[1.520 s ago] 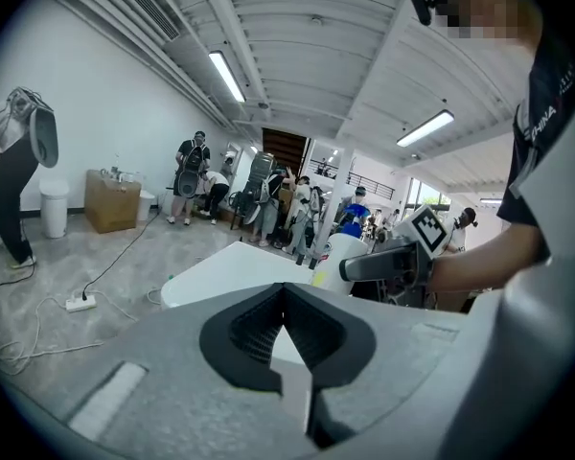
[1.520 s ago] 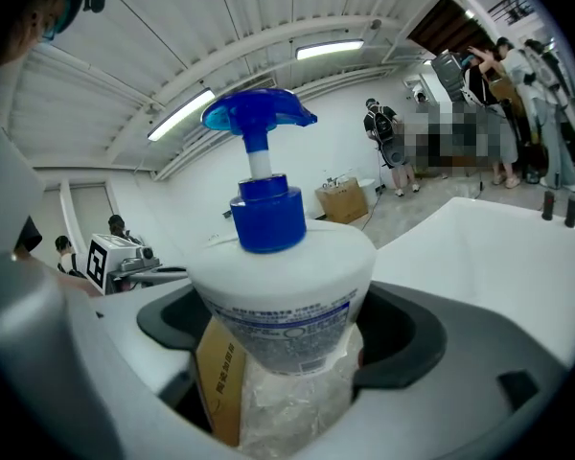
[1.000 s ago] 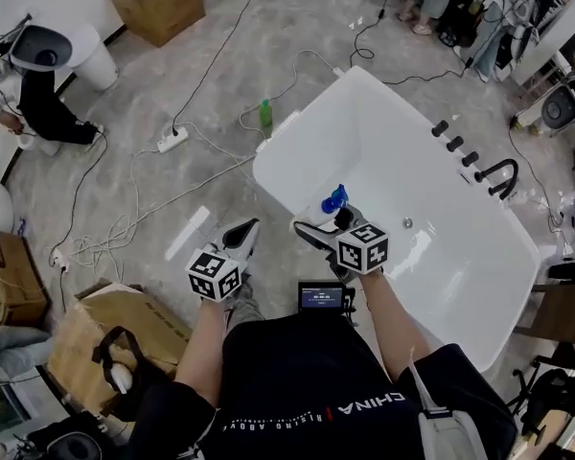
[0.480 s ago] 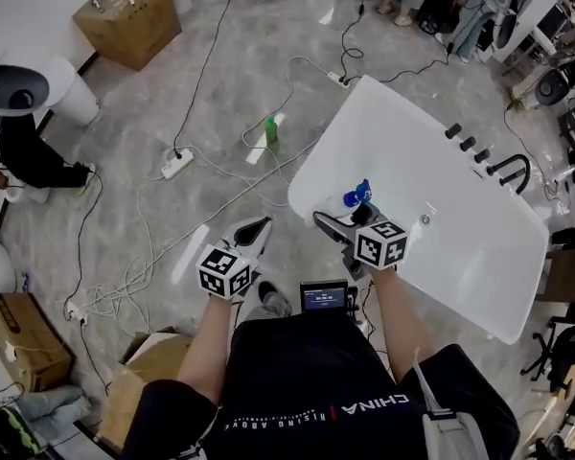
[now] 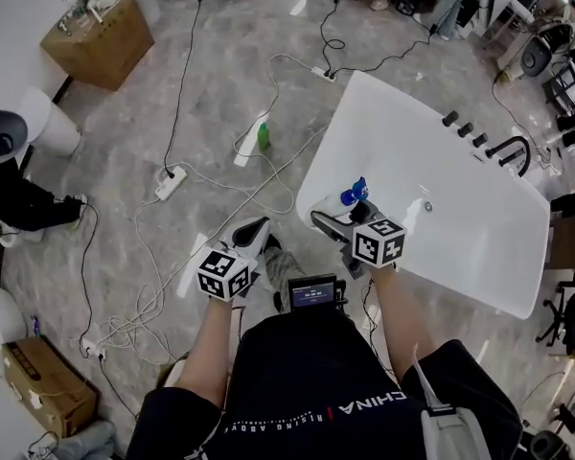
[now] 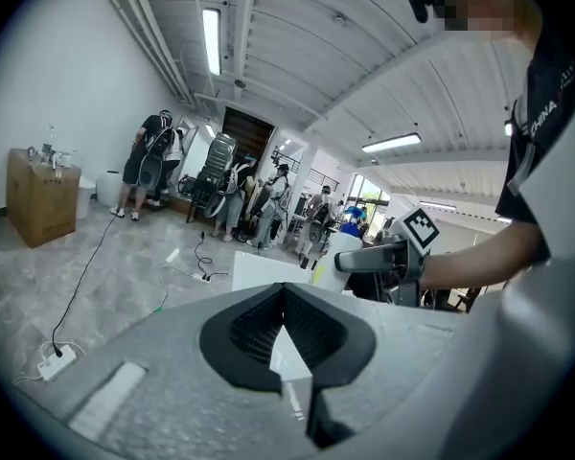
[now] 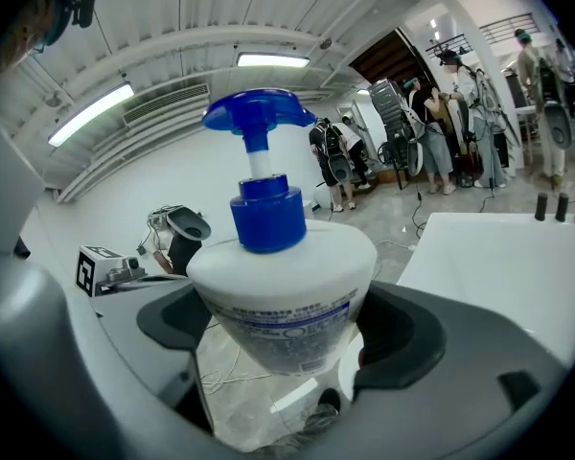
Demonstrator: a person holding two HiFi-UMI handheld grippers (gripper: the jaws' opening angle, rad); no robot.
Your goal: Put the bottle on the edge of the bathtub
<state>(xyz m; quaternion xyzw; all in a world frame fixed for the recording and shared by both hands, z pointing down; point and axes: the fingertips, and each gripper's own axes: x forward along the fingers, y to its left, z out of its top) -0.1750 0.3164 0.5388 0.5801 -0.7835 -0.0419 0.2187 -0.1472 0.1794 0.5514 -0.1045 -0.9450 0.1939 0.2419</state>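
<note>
A white pump bottle [image 7: 283, 295] with a blue pump head [image 7: 259, 113] stands upright between the jaws of my right gripper [image 7: 286, 332], which is shut on its body. In the head view the right gripper [image 5: 337, 220] holds the bottle [image 5: 353, 195] over the near left end of the white bathtub [image 5: 364, 89]. The tub's flat rim [image 7: 498, 266] lies just to the right of the bottle. My left gripper [image 5: 252, 230] hangs over the floor to the left of the tub. In its own view the left gripper [image 6: 286, 319] is shut on nothing, and the bottle [image 6: 328, 274] shows far off.
A black faucet [image 5: 511, 151] and several black knobs [image 5: 465, 127] sit on the tub's far rim. On the floor lie cables, a power strip [image 5: 166, 182] and a green bottle [image 5: 263, 137]. A cardboard box [image 5: 101, 25] stands far left; people stand at the back.
The head view has swung, so the tub now sits further right and higher. My right gripper keeps the bottle over the tub's near left end. The left gripper holds its place.
</note>
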